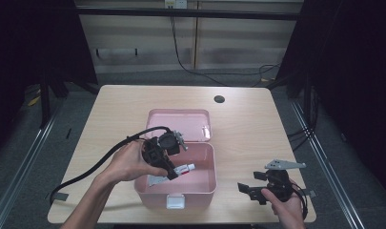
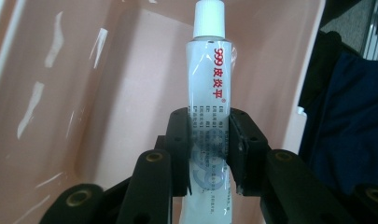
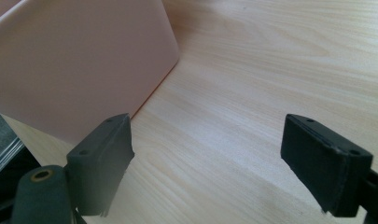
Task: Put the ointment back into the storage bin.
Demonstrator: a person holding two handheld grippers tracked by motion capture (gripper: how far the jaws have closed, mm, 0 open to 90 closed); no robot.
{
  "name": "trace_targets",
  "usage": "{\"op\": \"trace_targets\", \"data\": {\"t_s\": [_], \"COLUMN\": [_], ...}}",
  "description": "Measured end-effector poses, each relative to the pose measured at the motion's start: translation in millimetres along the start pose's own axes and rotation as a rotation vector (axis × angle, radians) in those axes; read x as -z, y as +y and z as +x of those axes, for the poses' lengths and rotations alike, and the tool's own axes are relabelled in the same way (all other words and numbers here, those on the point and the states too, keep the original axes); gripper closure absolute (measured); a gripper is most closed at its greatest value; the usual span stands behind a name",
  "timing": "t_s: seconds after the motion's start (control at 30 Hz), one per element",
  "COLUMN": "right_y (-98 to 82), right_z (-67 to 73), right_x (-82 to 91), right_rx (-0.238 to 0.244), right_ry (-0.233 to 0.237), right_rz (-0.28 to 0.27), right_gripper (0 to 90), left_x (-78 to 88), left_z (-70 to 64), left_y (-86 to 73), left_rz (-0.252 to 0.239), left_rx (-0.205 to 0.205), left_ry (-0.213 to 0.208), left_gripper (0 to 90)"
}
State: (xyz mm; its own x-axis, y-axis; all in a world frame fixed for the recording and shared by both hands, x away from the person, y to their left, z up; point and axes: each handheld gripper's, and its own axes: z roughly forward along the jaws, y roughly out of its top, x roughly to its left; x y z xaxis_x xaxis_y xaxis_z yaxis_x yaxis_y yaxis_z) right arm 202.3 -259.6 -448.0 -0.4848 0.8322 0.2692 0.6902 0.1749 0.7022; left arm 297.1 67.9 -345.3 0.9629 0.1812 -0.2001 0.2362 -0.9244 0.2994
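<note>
On the pale wooden table (image 1: 248,124) stands an open pink plastic box (image 1: 200,188) with rounded corners, its hinged lid (image 1: 180,125) laid back flat behind it and a white latch (image 1: 175,201) on its near wall. The left gripper (image 1: 174,174), held in the person's left hand (image 1: 128,162), reaches down into the box from the box's left side, a thick black cable (image 1: 93,167) trailing away from it across the table. Its jaws are clamped on a slim white ointment tube with a white screw cap and red lettering (image 2: 210,93): in the left gripper view the two black pads (image 2: 179,140) press on either side of the tube's lower half, and the capped end points away from the gripper toward the far pink wall of the box. In the high view the tube (image 1: 185,168) lies nearly level inside the box, cap toward the right, just above the box's floor; whether it touches the floor cannot be told. A flat grey-and-white item (image 1: 156,180) lies in the near left corner of the box. The right gripper (image 1: 248,190), in the person's right hand (image 1: 286,205), rests low at the table's near right corner, well apart from the tube. Its jaws stand wide with nothing between them, and in the right gripper view (image 3: 207,154) they frame bare wood just beside the outer pink wall of the box (image 3: 74,70).
</note>
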Motion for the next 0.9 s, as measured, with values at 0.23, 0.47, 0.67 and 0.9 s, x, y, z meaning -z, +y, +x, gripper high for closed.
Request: {"op": "trace_targets", "data": {"t_s": [0.23,0.47,0.67,0.9], "right_y": [0.1,-0.1,0.0,0.0], "right_z": [0.4,0.1,0.1,0.0], "right_x": [0.1,0.2,0.1,0.6], "right_rx": [-0.003,-0.002,-0.002,-0.009], "right_ry": [0.003,0.002,0.001,0.005], "right_rz": [0.001,0.0,0.001,-0.002], "right_gripper": [16.3,16.3,16.3,16.3], "left_x": [-12.6,-21.7,-31.8,-44.3], "left_z": [1.3,1.1,3.1,5.2], "left_y": [5.0,7.1,9.7,12.0], "left_rz": [0.013,0.008,0.041,0.084], "left_rx": [-0.01,-0.021,-0.021,-0.047], "left_ry": [-0.01,-0.021,-0.014,-0.016], "left_gripper": [71.5,71.5,71.5,71.4]}}
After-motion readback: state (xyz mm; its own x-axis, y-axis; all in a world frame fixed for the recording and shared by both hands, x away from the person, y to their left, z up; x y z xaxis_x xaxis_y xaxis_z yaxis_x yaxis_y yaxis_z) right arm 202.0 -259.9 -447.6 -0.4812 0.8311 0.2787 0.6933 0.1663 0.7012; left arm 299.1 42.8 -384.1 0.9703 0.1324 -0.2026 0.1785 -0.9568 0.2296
